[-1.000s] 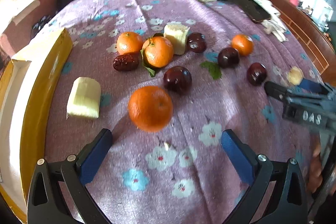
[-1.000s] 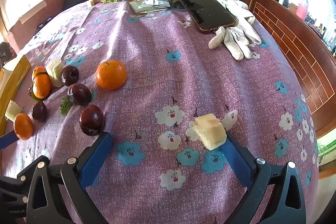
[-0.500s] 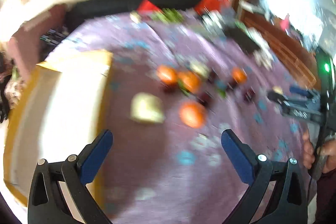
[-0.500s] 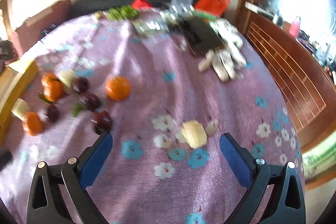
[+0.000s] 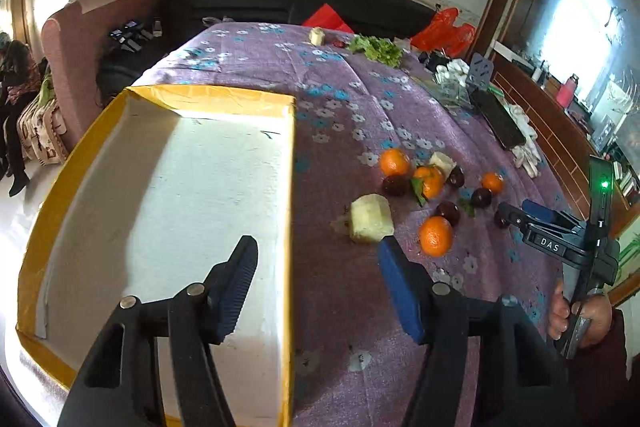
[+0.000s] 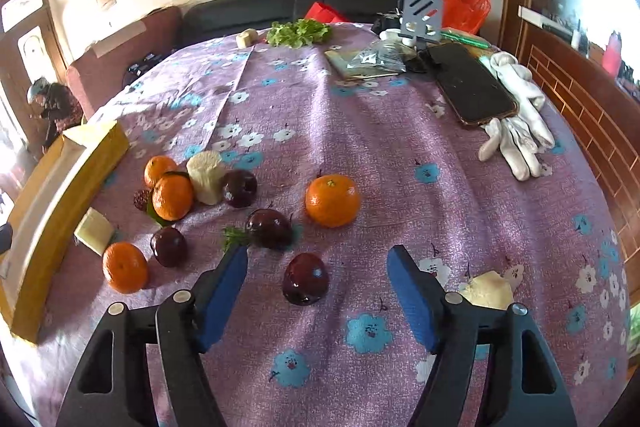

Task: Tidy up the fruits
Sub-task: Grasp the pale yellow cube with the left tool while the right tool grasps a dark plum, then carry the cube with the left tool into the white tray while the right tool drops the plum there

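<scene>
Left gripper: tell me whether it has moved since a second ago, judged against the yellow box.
Yes. The left gripper has swung toward the yellow box: its fingers now straddle the box's near wall, where before they framed an orange on the cloth.

The bench (image 6: 400,163), under a purple flowered cloth, carries a yellow-rimmed box (image 5: 160,195) at the left, scattered oranges (image 6: 332,201), dark plums (image 6: 306,279) and pale chunks (image 6: 206,177) beside it, greens (image 6: 298,33) at the far edge, and a phone (image 6: 470,83) touching white gloves (image 6: 516,123).
</scene>
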`<state>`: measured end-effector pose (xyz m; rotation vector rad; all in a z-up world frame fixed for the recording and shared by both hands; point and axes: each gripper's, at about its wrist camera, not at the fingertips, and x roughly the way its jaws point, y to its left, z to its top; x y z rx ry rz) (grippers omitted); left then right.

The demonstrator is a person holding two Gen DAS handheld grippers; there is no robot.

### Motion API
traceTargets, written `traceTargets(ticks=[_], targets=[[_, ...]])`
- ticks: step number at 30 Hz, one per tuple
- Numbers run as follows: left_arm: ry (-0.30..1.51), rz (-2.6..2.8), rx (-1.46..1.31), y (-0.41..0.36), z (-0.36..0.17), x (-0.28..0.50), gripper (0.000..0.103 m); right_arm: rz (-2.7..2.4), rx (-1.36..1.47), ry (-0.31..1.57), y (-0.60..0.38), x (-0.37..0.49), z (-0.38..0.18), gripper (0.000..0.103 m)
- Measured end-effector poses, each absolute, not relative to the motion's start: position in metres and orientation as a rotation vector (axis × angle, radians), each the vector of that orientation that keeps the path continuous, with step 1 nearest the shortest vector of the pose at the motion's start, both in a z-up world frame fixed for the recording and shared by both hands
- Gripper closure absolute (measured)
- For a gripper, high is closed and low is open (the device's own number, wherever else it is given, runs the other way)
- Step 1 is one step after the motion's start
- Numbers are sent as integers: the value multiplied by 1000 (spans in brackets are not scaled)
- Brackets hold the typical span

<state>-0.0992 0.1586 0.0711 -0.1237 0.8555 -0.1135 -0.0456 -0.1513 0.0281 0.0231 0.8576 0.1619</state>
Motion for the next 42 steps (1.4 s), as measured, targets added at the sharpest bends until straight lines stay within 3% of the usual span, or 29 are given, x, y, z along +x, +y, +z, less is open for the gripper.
traceTargets(ticks=[4,8,18,20,22,23,30,33,35,42], targets=[[882,-139,-51,129,64,-79,38,162,13,849,-149,-46,24,30],[927,-140,-39,116,51,-52,37,172,43,877,-154,-44,16,44],[1035,-169,1,98,19,-25,31,209,104,890,-164,-41,13,44],[1022,-156,26,94,18,-27,40,217,108,889,-164,-41,13,44],[1011,-119,49,94,18,-29,64,218,104,888,-163,-41,13,44],[1004,-121,40,96,20,-30,69,218,101,889,-163,-41,13,44],[996,-141,-59,107,25,-40,69,224,93,887,-161,-41,13,44],[986,-141,-85,111,29,-47,69,235,74,881,-156,-42,13,57],[977,-138,-104,116,32,-53,69,247,61,889,-152,-42,12,76],[899,-115,-212,151,59,-86,69,248,75,867,-155,-45,13,77]])
